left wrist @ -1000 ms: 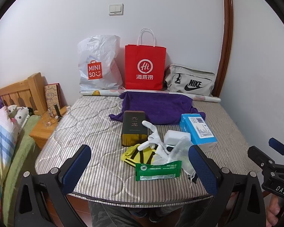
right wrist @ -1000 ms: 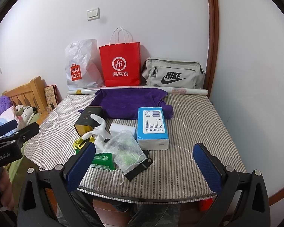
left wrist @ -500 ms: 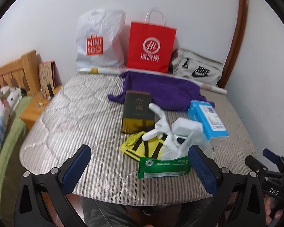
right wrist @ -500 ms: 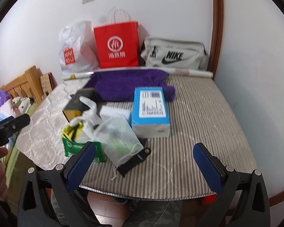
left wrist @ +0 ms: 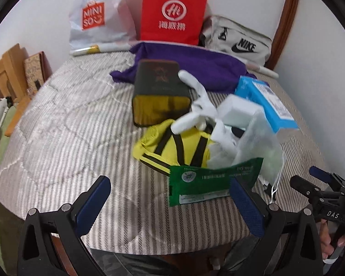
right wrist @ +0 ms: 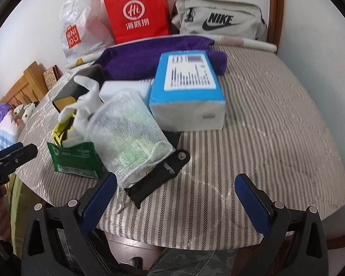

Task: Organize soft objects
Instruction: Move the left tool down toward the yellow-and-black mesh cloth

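Green packet looms nearer as we bring both grippers, left and right, in, jaws wide open and empty.

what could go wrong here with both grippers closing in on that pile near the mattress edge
1. The green foil packet sits by the striped mattress front edge; a nudge from the open left gripper might tip it off.
2. The white mesh drawstring bag overlaps the black strap, so the open right gripper may drag both.
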Demonstrator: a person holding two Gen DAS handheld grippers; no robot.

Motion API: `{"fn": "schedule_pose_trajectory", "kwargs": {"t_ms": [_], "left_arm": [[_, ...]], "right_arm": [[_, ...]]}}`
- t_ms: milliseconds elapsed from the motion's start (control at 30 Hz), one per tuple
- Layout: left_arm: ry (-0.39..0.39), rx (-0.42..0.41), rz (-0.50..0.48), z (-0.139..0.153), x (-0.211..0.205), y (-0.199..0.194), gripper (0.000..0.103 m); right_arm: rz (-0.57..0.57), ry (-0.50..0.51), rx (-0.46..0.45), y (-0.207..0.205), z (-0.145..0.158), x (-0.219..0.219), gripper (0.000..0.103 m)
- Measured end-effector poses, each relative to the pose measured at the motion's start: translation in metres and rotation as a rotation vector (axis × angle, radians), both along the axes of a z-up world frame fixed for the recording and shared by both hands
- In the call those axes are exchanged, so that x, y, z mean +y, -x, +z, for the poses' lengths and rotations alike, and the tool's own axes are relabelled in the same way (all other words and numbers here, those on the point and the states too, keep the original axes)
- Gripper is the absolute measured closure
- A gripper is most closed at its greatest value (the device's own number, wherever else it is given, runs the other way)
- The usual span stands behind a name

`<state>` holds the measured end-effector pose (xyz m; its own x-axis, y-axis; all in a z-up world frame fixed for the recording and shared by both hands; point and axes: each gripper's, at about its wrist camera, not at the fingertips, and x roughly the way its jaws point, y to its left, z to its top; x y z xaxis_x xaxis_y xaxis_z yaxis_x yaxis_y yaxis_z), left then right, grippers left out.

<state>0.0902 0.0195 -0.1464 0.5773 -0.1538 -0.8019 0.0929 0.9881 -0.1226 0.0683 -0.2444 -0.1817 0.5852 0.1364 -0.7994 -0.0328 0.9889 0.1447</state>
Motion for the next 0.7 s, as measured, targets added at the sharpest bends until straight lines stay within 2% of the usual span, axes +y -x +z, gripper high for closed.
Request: {"fn": "schedule_pose_trajectory", "kwargs": {"t_ms": [167, 267, 367, 500, 700], "left_arm": [[0.008, -0.012, 0.038, -0.004, 0.008, -0.010, 0.000], [0.030, -0.038, 0.024, 0.001, 0.007, -0.018, 0.000], [0.015, -0.042, 0.020, 0.000, 0.006, -0.026, 0.000], [0.017, 0.000, 0.039, -0.011, 0.012, -0.043, 0.000], [0.024, 0.027, 0.091, -0.019, 0.032, -0.058, 0.001]], "right_arm": [[0.027, -0.001, 0.022, -0.003, -0.012, 0.004, 0.001], [0.035, -0.003, 0.031, -0.008, -0.017, 0.005, 0.001], [0.039, -0.025, 0.041, -0.013, -0.021, 0.004, 0.001], [0.053, -0.047, 0.037, -0.015, -0.026, 0.004, 0.001], [0.074, -0.012, -0.002, -0.017, -0.029, 0.009, 0.001]]}}
